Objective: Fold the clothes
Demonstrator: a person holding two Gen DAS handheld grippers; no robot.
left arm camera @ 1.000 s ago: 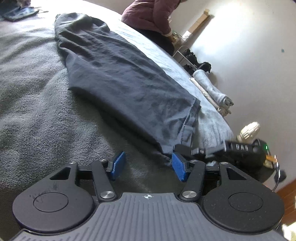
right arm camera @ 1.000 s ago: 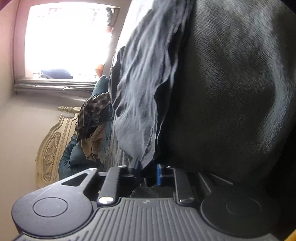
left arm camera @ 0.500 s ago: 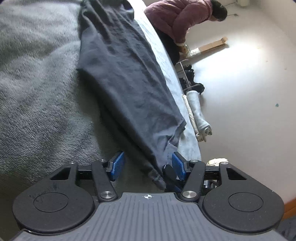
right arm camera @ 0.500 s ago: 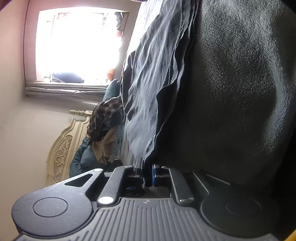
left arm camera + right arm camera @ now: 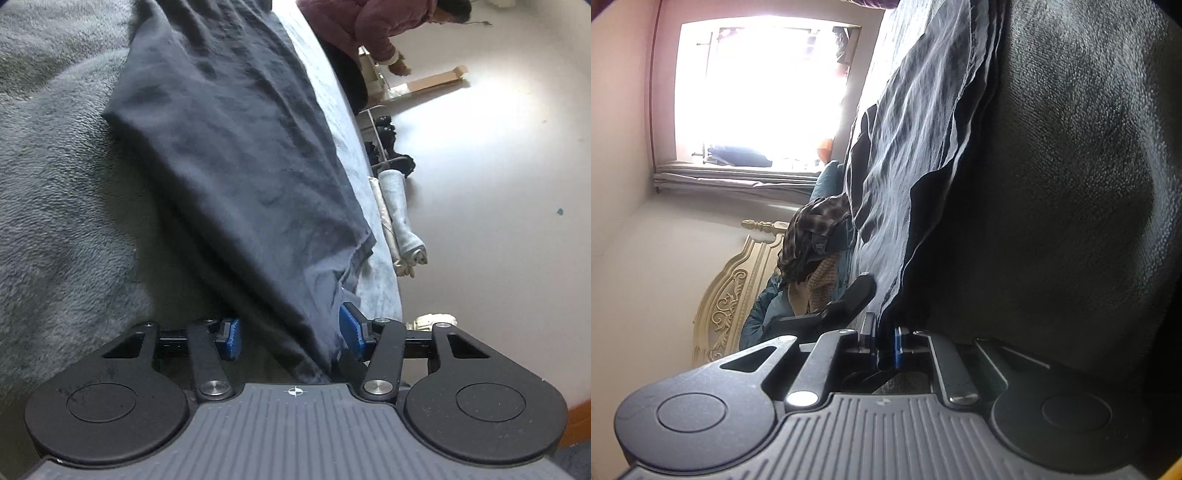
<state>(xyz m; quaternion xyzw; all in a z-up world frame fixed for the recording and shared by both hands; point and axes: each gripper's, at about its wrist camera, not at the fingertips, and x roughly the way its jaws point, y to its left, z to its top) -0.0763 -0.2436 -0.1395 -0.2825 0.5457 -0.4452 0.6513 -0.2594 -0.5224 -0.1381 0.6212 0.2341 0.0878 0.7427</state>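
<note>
On my left wrist view, the left gripper [image 5: 290,338] stands wide, its blue pads [image 5: 231,338] well apart. The near corner of the dark garment [image 5: 236,155] hangs down into the gap between them, closer to the right pad; neither pad is pressing it. The garment stretches away from me across the grey blanket [image 5: 55,192], long and narrow, with a loose hem on its right side near the bed's edge. Beyond that edge, on the pale floor, I see a rolled white towel [image 5: 400,221], and at the far right a person in a maroon top [image 5: 369,22] bends over a flat cardboard piece [image 5: 428,81].

On my right wrist view, the scene is turned on its side. The right gripper [image 5: 884,345] is closed narrow on an edge of the dark garment [image 5: 916,158], cloth pinched between the pads. The fabric runs up and away from the fingers, lying against the grey blanket [image 5: 1071,184]. To the left I see a bright window [image 5: 761,99], a carved cream headboard [image 5: 731,295] and a heap of checked clothes [image 5: 812,236].
</note>
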